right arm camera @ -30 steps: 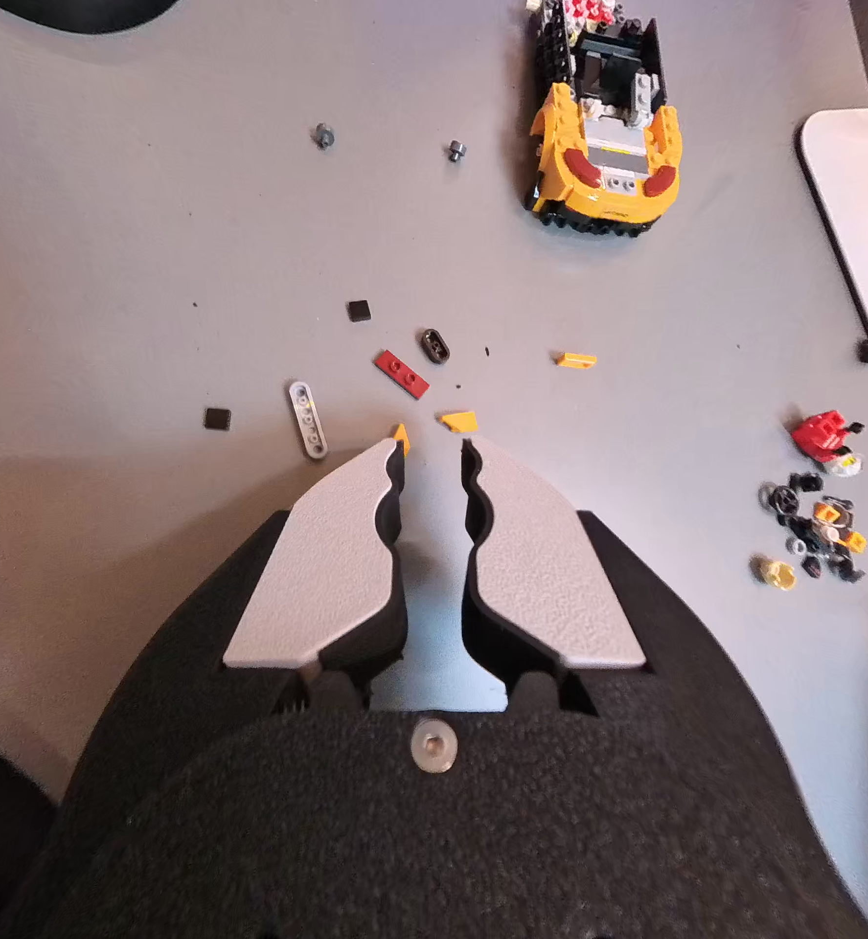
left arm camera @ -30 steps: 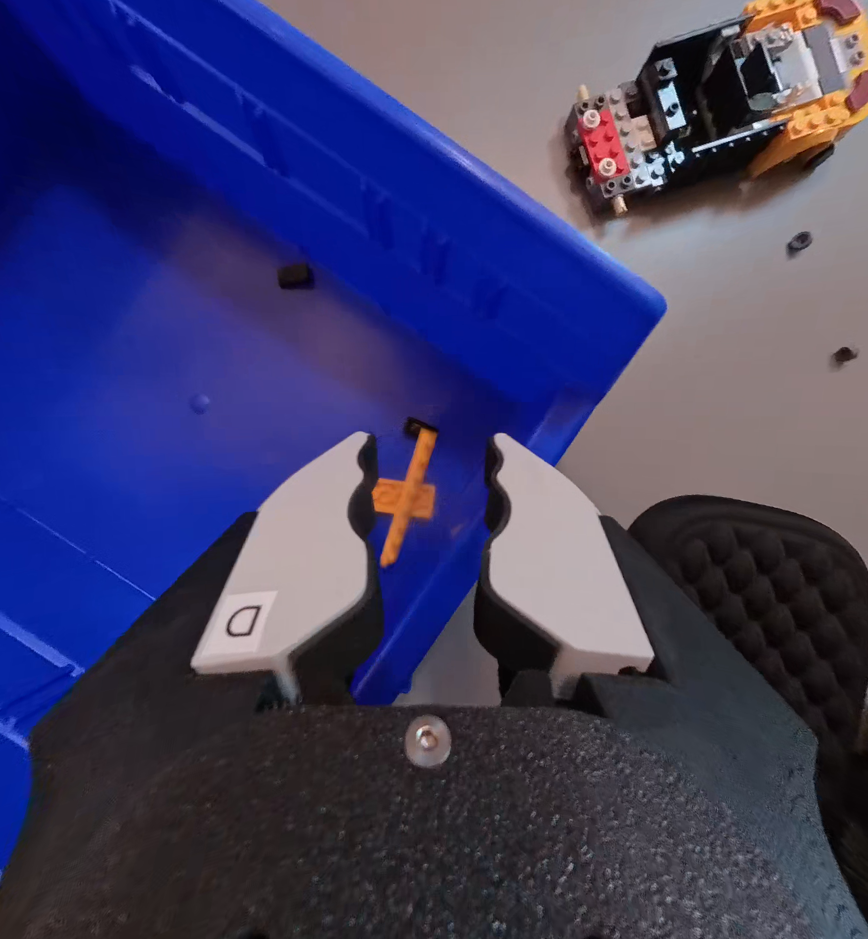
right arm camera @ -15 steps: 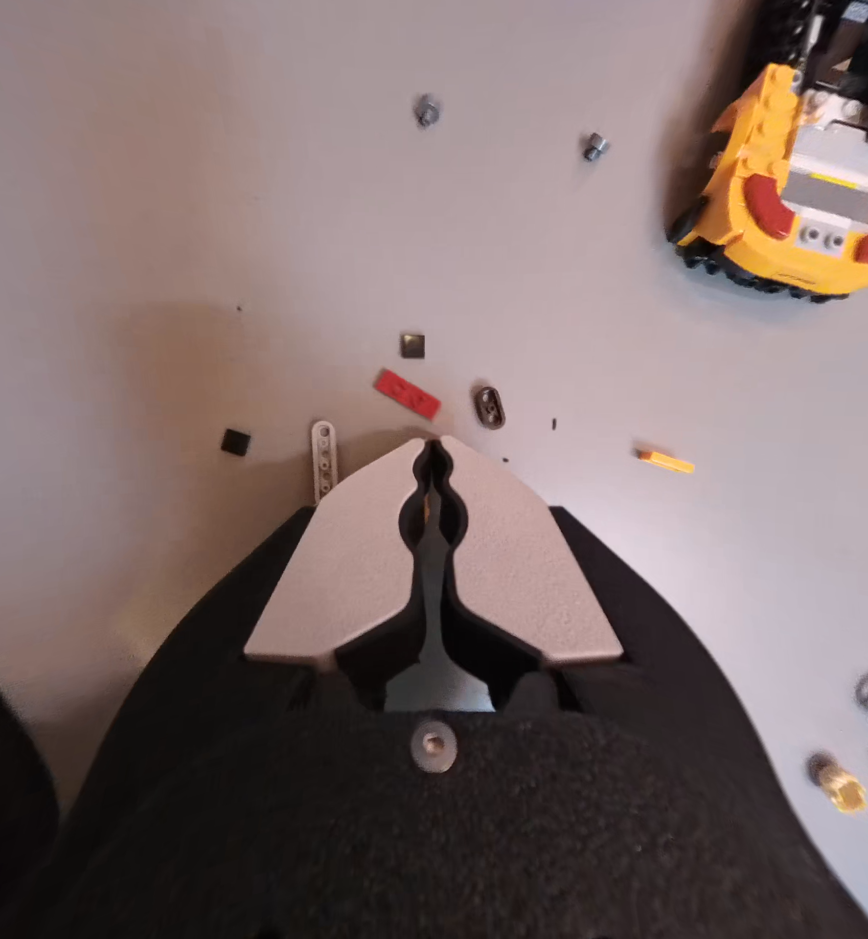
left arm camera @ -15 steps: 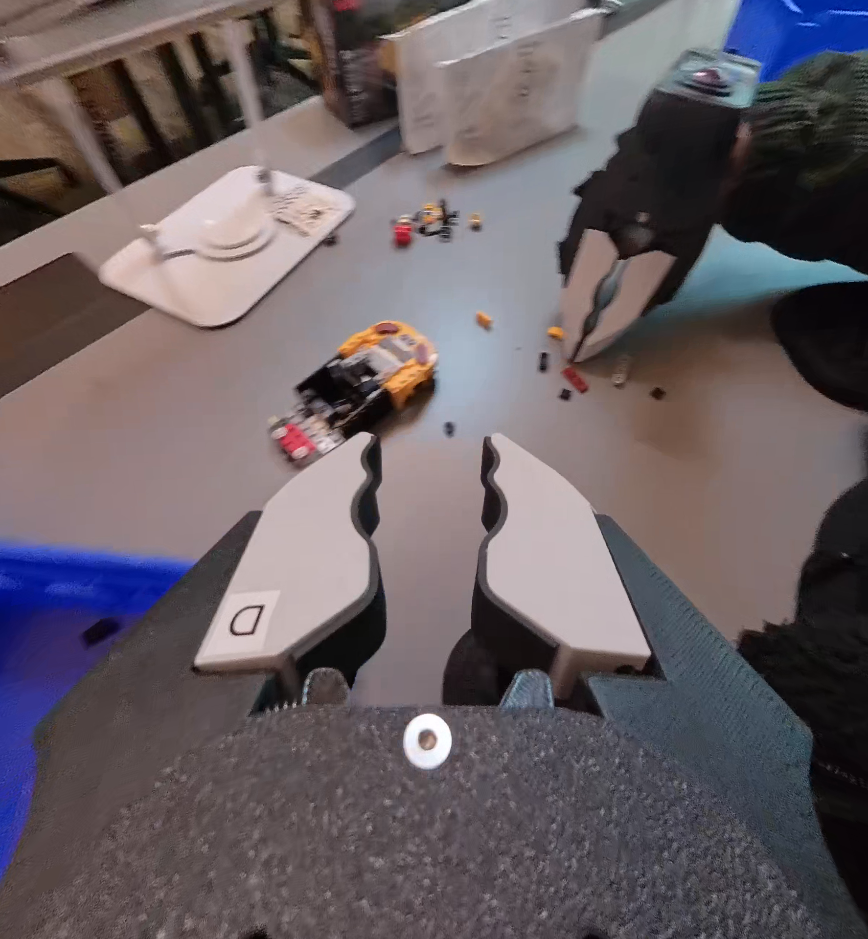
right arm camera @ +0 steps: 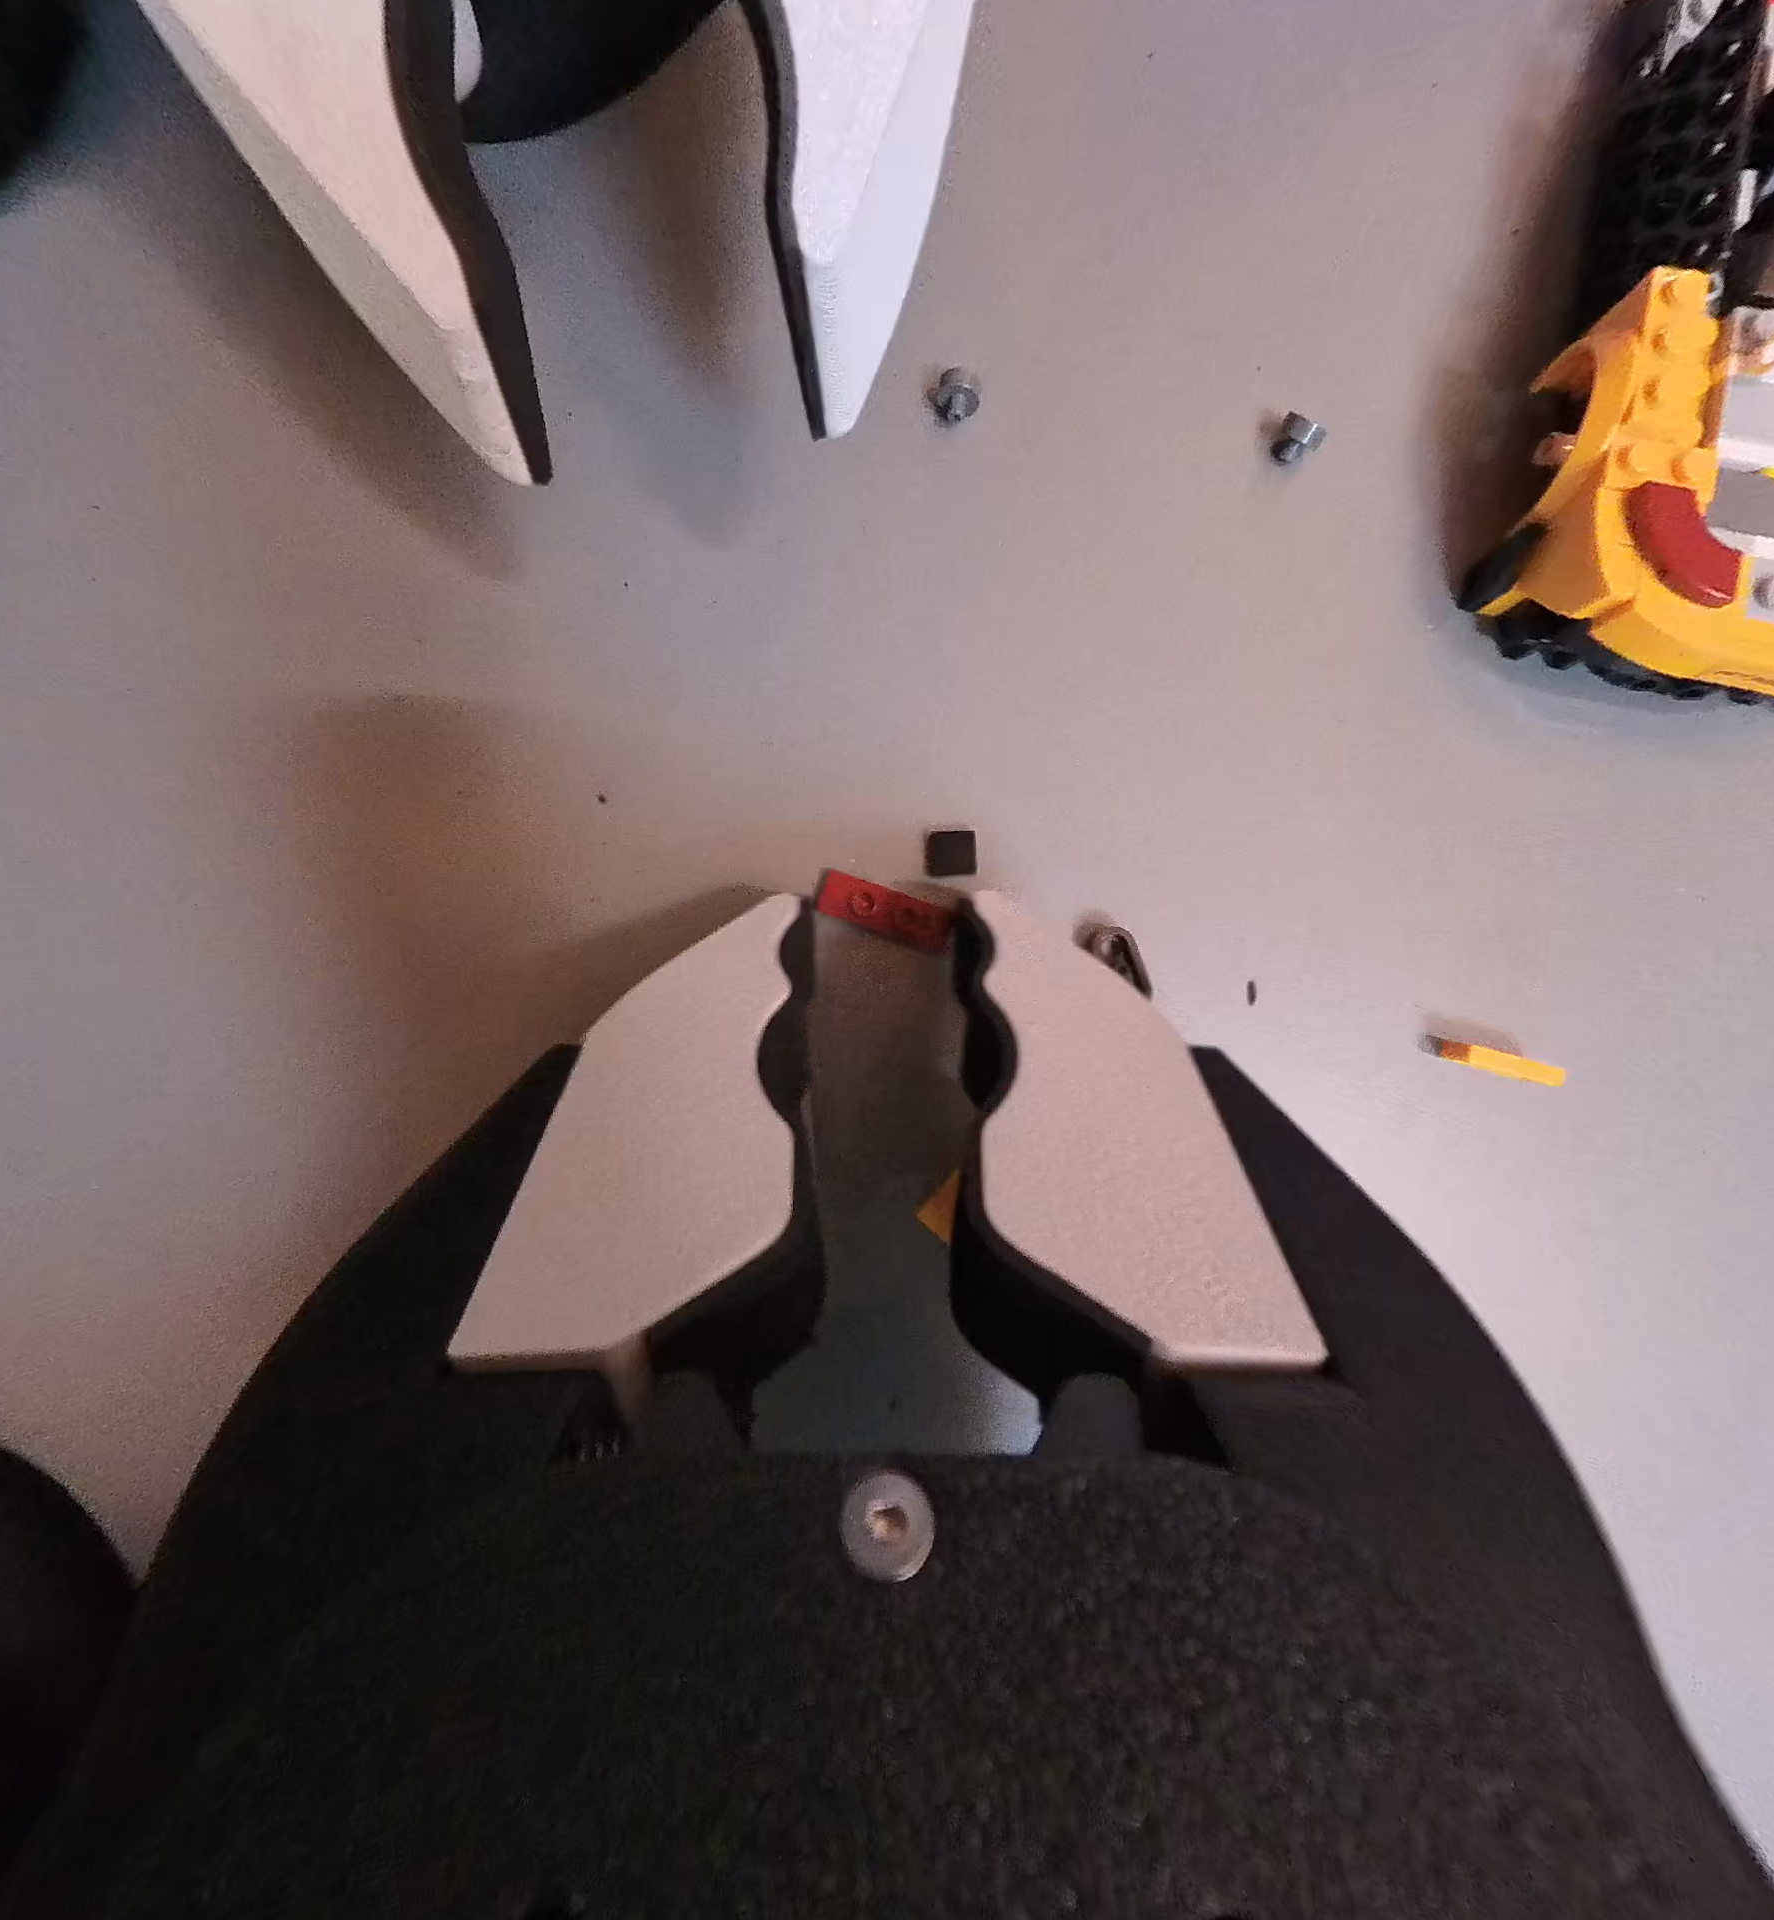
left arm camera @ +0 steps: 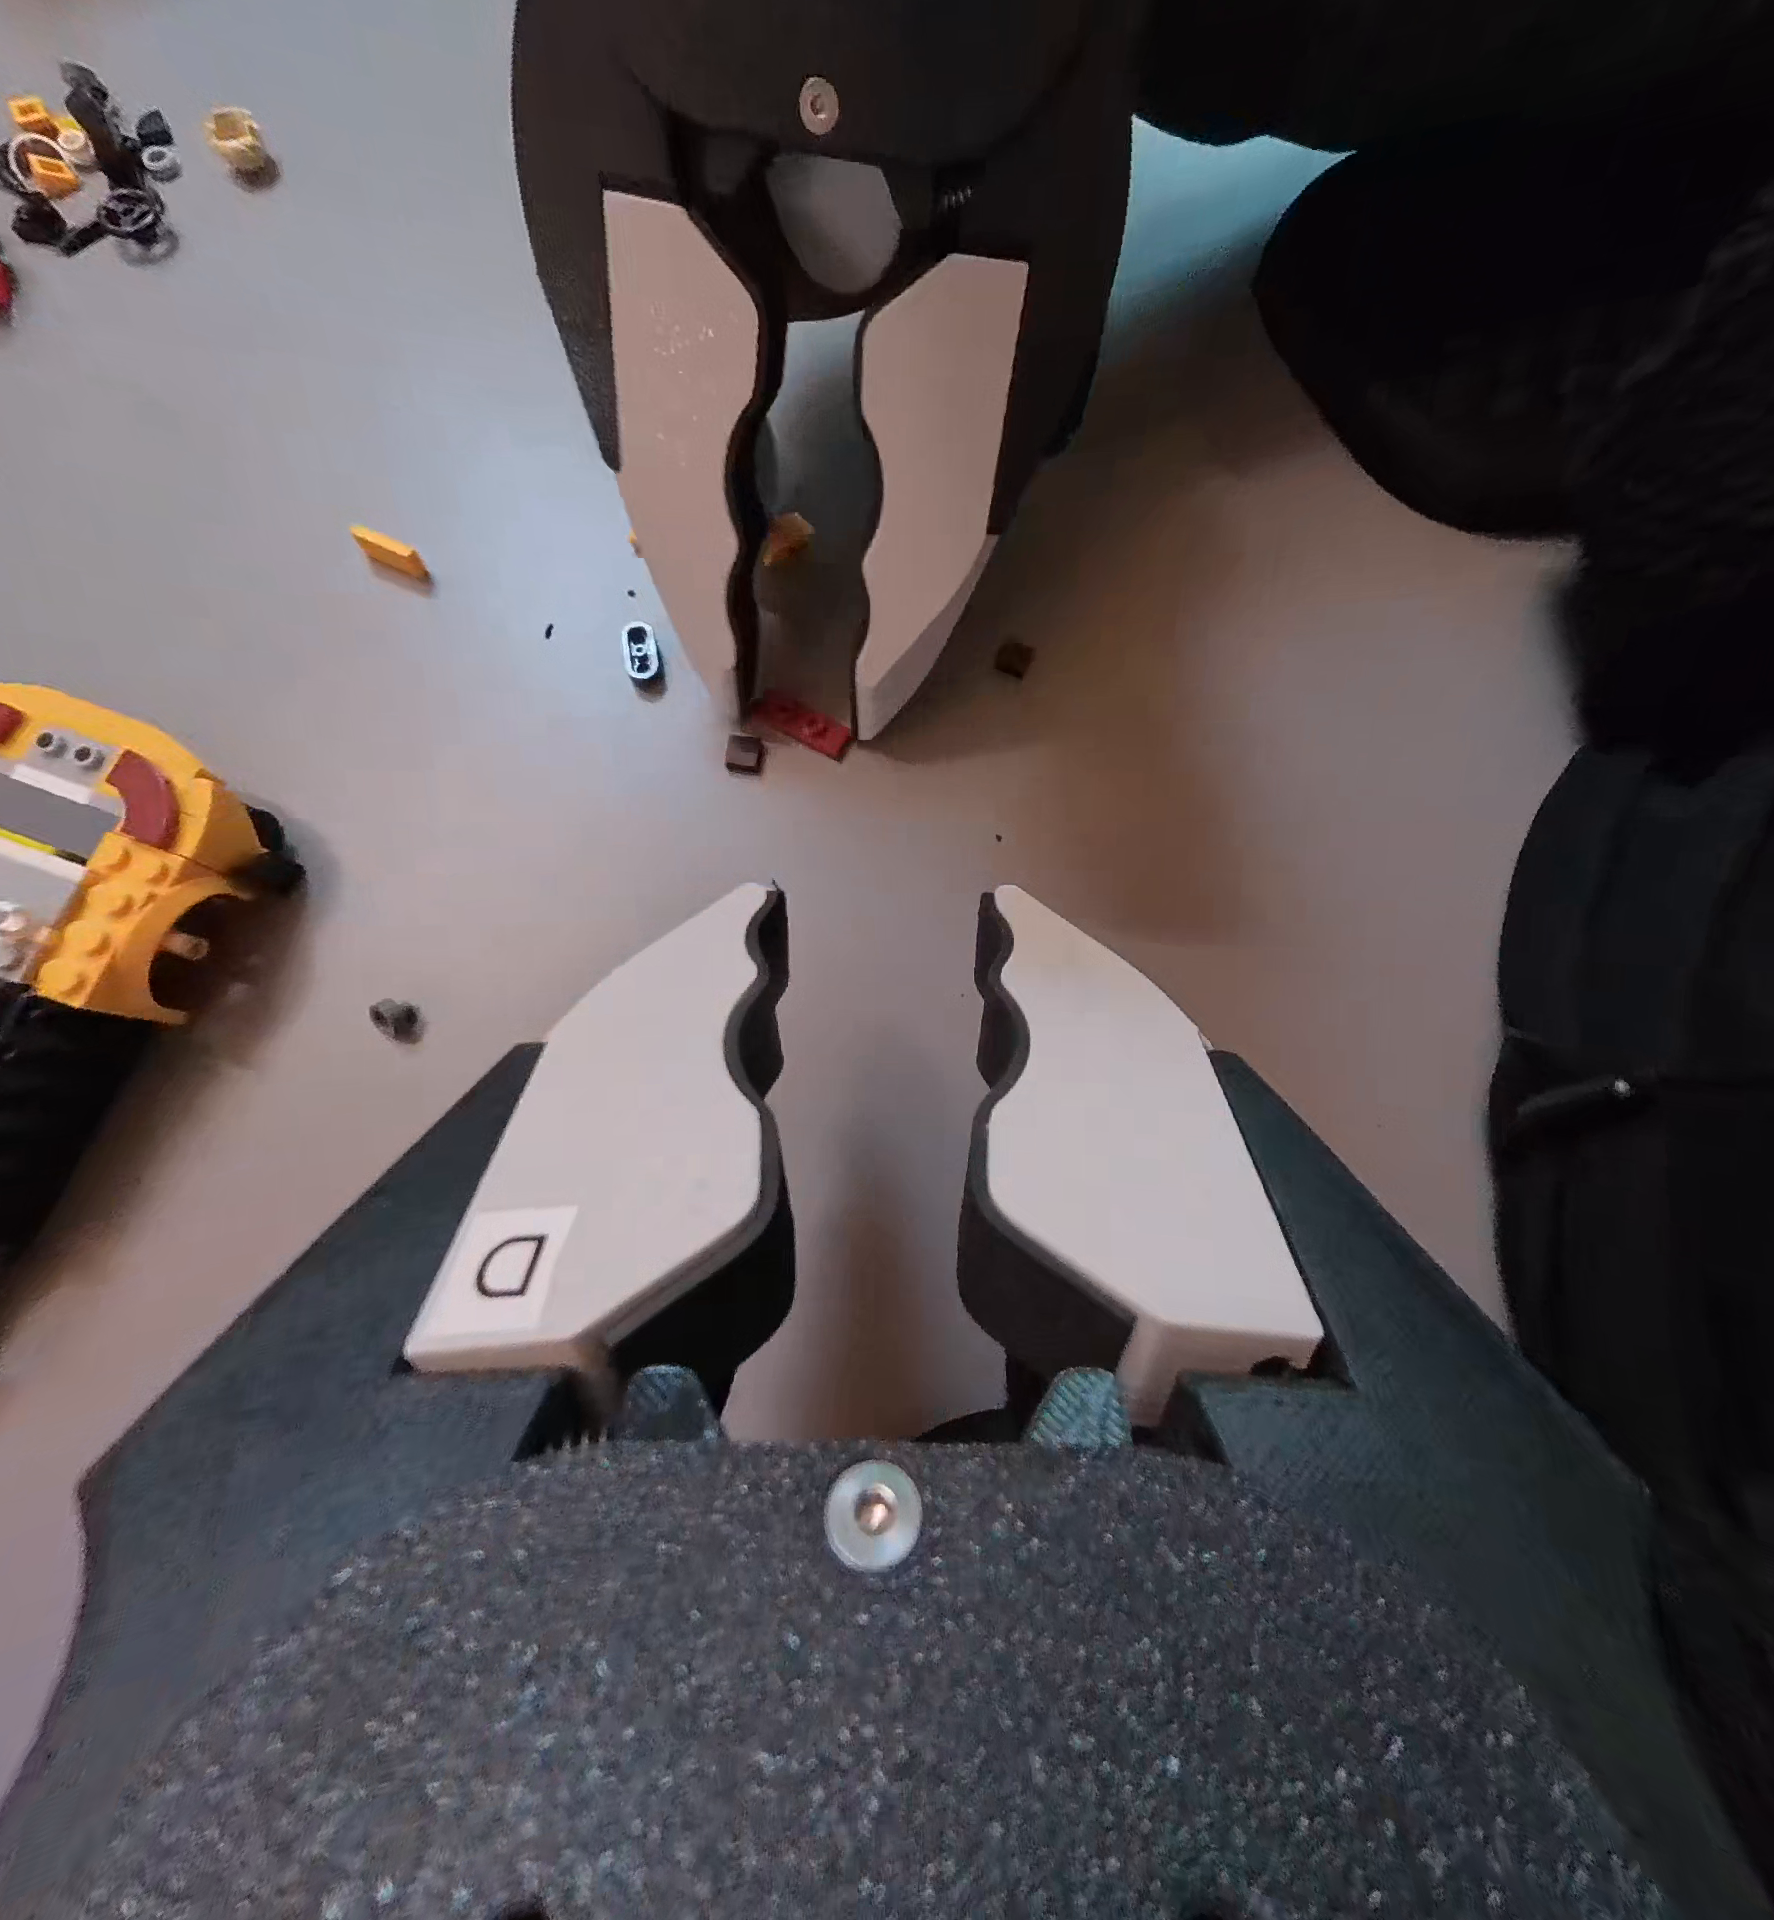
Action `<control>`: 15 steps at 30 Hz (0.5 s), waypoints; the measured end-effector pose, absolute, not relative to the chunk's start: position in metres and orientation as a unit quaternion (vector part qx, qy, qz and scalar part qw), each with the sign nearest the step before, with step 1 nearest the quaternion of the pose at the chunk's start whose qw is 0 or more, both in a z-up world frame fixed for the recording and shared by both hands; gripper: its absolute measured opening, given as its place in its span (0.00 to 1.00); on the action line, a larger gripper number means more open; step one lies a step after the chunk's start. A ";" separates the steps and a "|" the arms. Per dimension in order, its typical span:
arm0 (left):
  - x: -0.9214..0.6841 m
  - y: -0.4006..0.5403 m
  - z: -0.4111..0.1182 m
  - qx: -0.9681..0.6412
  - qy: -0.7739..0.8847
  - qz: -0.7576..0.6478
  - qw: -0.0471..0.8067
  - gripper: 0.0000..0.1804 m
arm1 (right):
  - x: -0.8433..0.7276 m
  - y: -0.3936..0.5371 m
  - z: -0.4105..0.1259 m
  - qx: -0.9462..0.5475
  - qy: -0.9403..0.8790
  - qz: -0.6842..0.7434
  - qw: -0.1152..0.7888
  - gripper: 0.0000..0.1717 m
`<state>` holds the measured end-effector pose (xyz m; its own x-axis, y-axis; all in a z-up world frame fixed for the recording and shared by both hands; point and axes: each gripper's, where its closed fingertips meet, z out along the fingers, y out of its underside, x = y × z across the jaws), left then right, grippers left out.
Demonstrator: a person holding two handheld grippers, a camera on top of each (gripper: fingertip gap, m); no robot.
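R gripper (right arm camera: pixel 883 914) is down on the bench w/ its jaws narrowly apart around a red plate (right arm camera: pixel 888 916), pads not clearly pressing it, so it's not held; L gripper (left arm camera: pixel 881 904) hangs wide and empty over bare bench nearby. Risk imo: the thin plate gets shoved into the black tile (right arm camera: pixel 949 850) bc the tips come in skewed. Only writing is a sticker on the L finger (left arm camera: pixel 644 1143).

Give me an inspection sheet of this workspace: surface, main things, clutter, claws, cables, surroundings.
Surface: grey table, bare between the pieces.
Main things: yellow toy car, partly taken apart; red flat brick lying on the table.
Clutter: small black square, yellow strip, two grey studs, a heap of small parts.
Claws: left claw open, holding nothing; right claw open, its tips at either end of the red brick.
Cables: nothing seen.
Surroundings: dark clothing at the right.
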<state>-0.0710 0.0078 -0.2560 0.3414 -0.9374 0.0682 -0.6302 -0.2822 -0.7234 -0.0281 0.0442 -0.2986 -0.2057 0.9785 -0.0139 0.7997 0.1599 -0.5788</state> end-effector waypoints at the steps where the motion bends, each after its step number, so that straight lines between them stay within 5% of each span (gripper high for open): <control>1: -0.071 0.008 -0.256 -0.761 0.514 -0.251 0.305 0.19 | -0.029 0.044 -0.299 -0.602 -0.739 0.239 0.185 0.14; 7: -0.065 0.006 -0.253 -0.763 0.491 -0.286 0.309 0.18 | -0.031 0.041 -0.290 -0.595 -0.733 0.240 0.227 0.14; 15: -0.050 0.013 -0.226 -0.754 0.257 -0.565 0.215 0.16 | -0.055 0.016 -0.228 -0.504 -0.730 0.235 0.397 0.14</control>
